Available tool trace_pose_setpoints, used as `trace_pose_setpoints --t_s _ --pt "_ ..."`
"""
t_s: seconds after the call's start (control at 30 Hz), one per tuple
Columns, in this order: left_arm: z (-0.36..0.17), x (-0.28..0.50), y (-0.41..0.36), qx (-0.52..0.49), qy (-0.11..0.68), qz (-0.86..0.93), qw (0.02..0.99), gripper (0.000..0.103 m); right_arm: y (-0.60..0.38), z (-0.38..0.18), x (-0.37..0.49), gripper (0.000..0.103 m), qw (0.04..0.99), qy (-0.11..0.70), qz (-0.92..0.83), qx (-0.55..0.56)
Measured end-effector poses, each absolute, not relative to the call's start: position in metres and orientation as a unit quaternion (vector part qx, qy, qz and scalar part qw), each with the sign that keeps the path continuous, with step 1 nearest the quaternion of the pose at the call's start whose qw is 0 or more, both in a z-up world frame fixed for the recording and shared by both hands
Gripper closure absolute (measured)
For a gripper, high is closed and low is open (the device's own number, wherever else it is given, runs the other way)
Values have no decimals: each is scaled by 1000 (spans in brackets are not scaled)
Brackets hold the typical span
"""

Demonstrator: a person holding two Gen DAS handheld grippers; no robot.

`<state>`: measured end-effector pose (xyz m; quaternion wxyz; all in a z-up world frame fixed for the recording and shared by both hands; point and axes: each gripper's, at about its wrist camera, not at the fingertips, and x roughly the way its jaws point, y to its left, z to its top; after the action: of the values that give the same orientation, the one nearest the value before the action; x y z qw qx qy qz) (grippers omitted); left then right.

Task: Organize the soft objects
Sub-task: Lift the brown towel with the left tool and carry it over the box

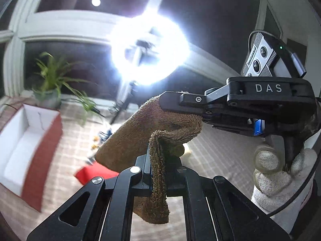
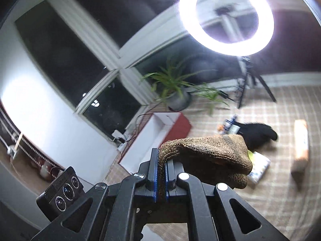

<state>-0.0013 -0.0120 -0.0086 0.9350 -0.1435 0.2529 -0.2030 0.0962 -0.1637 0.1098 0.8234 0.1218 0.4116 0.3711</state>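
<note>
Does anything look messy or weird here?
A bit messy. The brown towel hangs bunched between the left gripper and right gripper, both shut on it. On the checked cloth, a black soft thing and a packet lie scattered outside the red box.

Home room; potted plant [image 2: 176, 88]; plaid cloth [image 2: 280, 180]; ring light [image 2: 226, 18]
</note>
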Motion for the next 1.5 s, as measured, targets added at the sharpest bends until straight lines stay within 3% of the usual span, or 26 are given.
trace_pose_setpoints --t_s 0.33,0.8,1.5 --pt "14 -13 73 -149 209 -129 958 98 -51 126 97 98 800 399 443 71" --pt "11 -20 176 -157 194 -31 968 98 74 103 114 98 764 421 487 35" --pt "-51 13 254 -184 268 12 946 98 135 23 155 97 758 486 434 13"
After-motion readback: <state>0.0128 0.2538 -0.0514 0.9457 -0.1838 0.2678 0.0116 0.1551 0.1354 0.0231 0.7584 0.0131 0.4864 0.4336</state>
